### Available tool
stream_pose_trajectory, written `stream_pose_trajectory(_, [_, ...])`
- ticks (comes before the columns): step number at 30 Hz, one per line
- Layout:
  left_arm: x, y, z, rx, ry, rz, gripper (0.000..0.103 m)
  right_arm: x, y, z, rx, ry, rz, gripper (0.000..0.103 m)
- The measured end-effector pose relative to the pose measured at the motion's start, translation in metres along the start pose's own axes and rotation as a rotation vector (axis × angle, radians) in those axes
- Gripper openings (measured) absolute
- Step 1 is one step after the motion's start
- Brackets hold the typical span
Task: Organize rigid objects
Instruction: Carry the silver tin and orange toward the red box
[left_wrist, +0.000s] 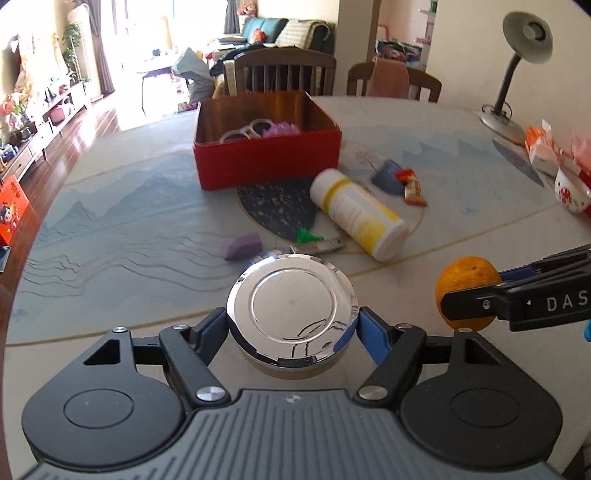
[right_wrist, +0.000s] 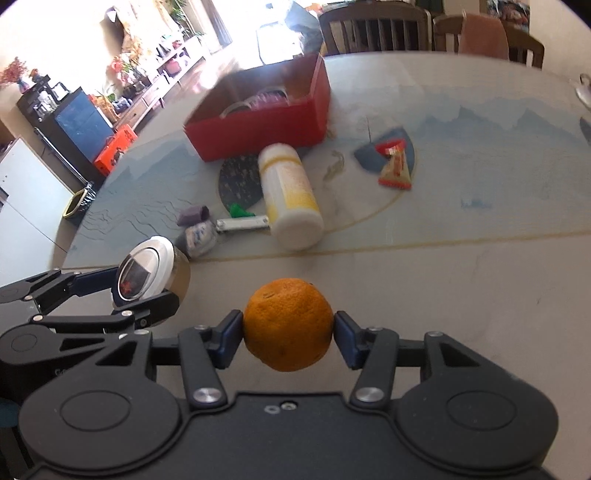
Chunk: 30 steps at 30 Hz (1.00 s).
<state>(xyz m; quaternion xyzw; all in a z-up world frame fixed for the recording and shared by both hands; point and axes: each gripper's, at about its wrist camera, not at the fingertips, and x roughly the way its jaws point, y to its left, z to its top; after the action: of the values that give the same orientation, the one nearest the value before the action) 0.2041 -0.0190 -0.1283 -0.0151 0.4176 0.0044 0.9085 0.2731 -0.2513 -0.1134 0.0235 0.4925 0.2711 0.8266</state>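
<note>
My left gripper (left_wrist: 291, 325) is shut on a round shiny metal tin (left_wrist: 291, 306), held just above the table; the tin (right_wrist: 151, 273) also shows at the left of the right wrist view. An orange (right_wrist: 288, 325) sits pinched between the blue pads of my right gripper (right_wrist: 289, 332), lifted off the table, and the orange (left_wrist: 465, 291) appears at the right of the left wrist view. Farther back stands an open red box (left_wrist: 267, 155) holding clear glasses and a purple item. A white and yellow bottle (left_wrist: 358, 214) lies on its side before it.
On the table (left_wrist: 129, 221) lie a purple eraser (left_wrist: 242, 246), a green piece (left_wrist: 306, 235), a silver clip (right_wrist: 242, 223), a snack packet (right_wrist: 396, 168) and a small wrapped item (right_wrist: 199, 238). A desk lamp (left_wrist: 513, 74) and a bowl (left_wrist: 570, 194) stand at the right. Chairs (left_wrist: 284, 72) line the far edge.
</note>
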Motion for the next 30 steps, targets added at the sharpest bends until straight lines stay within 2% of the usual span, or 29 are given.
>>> stream_pose_trajectory(7, [-0.028, 0.006, 0.028, 0.006, -0.081, 0.011, 0.076, -0.034, 0.019, 0.029, -0.155, -0.059, 0.005, 0.053])
stream_pose_trajectory(15, [-0.044, 0.020, 0.070, -0.007, -0.160, 0.031, 0.076, -0.049, 0.027, 0.073, -0.240, -0.137, -0.025, 0.053])
stream_pose_trajectory(25, [-0.033, 0.030, 0.132, 0.034, -0.232, 0.096, 0.076, -0.032, 0.024, 0.124, -0.279, -0.189, -0.042, 0.053])
stream_pose_trajectory(30, [-0.012, 0.033, 0.159, 0.033, -0.231, 0.116, 0.076, -0.018, 0.021, 0.149, -0.303, -0.195, -0.045, 0.053])
